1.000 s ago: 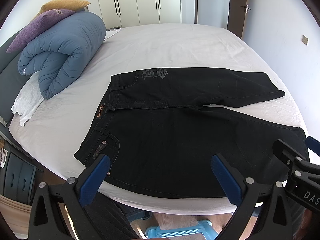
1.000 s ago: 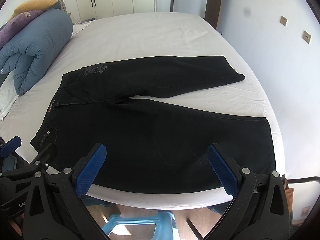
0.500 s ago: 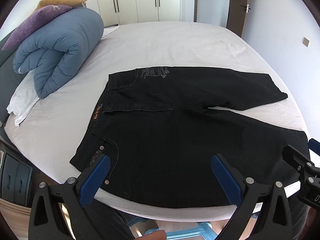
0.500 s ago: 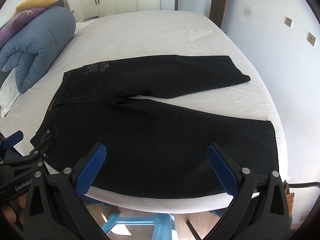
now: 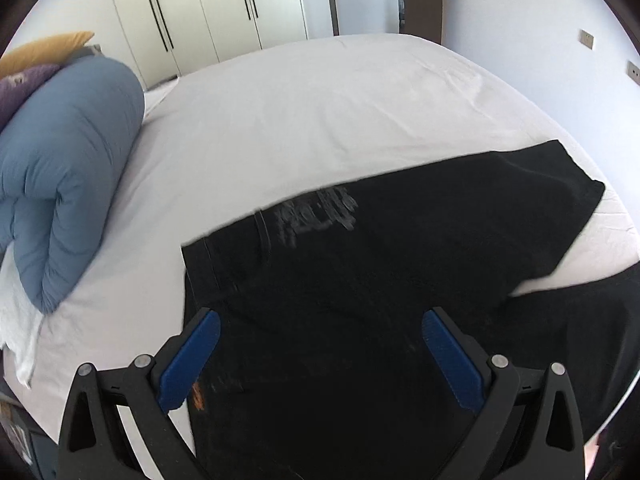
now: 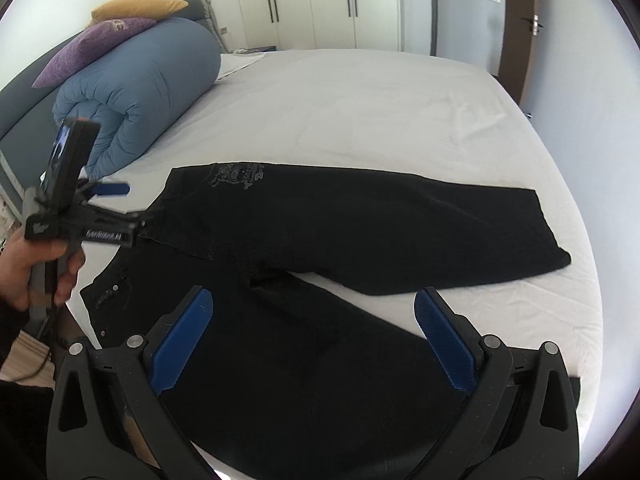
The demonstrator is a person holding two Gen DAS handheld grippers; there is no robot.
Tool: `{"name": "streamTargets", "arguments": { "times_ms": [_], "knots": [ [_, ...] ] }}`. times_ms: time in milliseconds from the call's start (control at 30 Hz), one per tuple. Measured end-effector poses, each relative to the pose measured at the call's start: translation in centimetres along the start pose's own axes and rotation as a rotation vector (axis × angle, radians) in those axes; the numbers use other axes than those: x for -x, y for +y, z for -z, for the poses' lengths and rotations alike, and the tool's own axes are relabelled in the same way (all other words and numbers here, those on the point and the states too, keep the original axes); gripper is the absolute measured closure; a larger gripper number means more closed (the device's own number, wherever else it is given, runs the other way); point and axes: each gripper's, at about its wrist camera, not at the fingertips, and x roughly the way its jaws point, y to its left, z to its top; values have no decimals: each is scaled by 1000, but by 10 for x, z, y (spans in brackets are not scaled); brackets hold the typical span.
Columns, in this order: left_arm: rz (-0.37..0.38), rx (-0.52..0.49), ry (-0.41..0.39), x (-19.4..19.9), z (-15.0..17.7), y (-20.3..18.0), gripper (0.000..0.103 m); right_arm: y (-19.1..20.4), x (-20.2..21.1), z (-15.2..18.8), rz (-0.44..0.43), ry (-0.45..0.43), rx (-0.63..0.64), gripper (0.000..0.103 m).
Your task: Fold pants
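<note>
On white bed (image 6: pixel 360 104): black pants (image 6: pixel 320 320) spread flat, back side up, legs splayed apart toward right, waistband toward left near rolled blue duvet (image 6: pixel 140 92). Purple pillow (image 6: pixel 92 50) and yellow pillow (image 6: pixel 136 6) on duvet. Left gripper (image 5: pixel 320 356) above waistband area, blue pads spread wide, nothing between them; left-wrist view blurred. Right gripper (image 6: pixel 314 332) above crotch and near leg, spread wide, empty. Hand (image 6: pixel 28 268) grips left tool's handle at bed edge.
</note>
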Motion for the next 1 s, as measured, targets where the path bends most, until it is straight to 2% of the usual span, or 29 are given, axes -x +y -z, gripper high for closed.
{"name": "streamTargets", "arguments": {
  "times_ms": [167,233,267,300,400,533,667,700,733,767,833,867,900,1000],
  "knots": [
    [-4,-83,45,-68,-60,32,0,-20,-47,-36,-47,26,64,0],
    [8,-116,78,-96,-76,40,0,-32,-68,-49,-64,40,76,11],
    [21,-135,104,-112,-84,45,5,-34,-78,-56,-67,49,86,14],
    [39,-150,132,-124,-87,47,17,-38,-89,-62,-69,61,97,17],
    [123,-199,259,-166,-92,50,35,-46,-115,-76,-95,78,118,19],
    [151,-257,320,-193,-93,55,35,-55,-136,-85,-122,87,150,19],
    [226,-218,378,-210,-99,67,35,-51,-151,-86,-153,104,171,23],
    [240,-211,392,-212,-99,69,38,-50,-155,-89,-163,107,182,23],
    [262,-208,405,-213,-99,70,42,-46,-156,-90,-171,107,193,24],
    [286,-208,414,-215,-99,71,52,-37,-157,-90,-181,107,204,26],
    [303,-216,417,-211,-98,67,67,-29,-167,-97,-206,119,230,35],
    [310,-223,417,-207,-98,63,83,-26,-170,-101,-212,125,241,36],
    [304,-232,412,-202,-97,61,92,-20,-174,-106,-212,129,253,38],
    [263,-244,351,-182,-95,57,95,-13,-184,-123,-216,126,295,39]
  ]
}}
